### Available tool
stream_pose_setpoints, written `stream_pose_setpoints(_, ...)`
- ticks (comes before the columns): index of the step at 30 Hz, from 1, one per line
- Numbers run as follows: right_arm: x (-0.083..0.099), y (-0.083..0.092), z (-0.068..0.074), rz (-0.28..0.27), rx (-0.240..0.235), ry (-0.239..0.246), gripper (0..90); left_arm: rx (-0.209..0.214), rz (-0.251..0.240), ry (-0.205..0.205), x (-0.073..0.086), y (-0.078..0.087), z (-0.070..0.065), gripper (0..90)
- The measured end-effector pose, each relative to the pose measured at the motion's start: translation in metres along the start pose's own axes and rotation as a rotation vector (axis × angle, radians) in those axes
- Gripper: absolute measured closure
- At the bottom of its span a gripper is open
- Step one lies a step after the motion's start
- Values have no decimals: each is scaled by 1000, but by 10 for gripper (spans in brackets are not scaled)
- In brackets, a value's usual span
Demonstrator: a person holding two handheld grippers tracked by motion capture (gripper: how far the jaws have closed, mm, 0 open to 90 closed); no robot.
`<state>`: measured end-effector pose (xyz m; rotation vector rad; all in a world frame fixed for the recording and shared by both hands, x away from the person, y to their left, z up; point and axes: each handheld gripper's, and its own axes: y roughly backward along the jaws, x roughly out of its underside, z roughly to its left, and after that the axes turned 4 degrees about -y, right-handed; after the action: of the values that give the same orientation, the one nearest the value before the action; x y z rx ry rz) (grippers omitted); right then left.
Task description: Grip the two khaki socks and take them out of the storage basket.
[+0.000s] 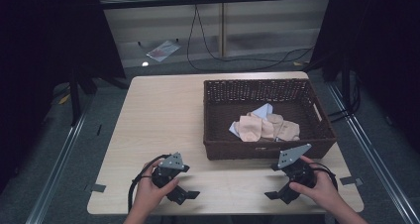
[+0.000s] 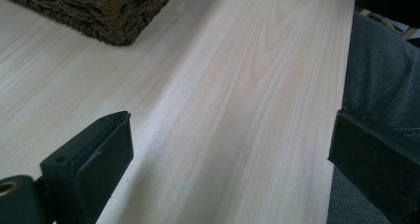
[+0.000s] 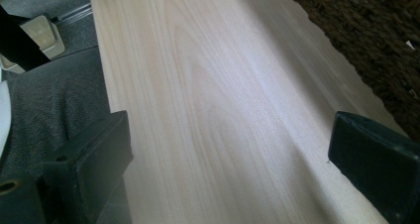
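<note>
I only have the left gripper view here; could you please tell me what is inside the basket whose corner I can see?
Observer: The basket holds a heap of peach socks and a pale blue cloth.
Operator: Thank you. Where are the right tongs?
Observer: The right tongs rest near the table's front edge, just in front of the basket.
Operator: Are they gripping anything?
Observer: No, their jaws stand wide apart over bare wood.
</note>
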<state>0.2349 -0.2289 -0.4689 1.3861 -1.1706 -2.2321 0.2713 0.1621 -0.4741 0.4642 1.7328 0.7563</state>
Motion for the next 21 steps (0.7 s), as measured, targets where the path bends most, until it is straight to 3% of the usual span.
stream_pose_setpoints(11,-10,-5,-3,87,6,-18,32,6,-3,3,0,-1,1,31)
stream_pose_setpoints(16,-18,-9,-3,170,9,-22,42,8,4,-1,-1,-1,1,31)
stream_pose_setpoints(21,-29,-9,-2,234,23,14,44,7,-3,4,0,0,1,32)
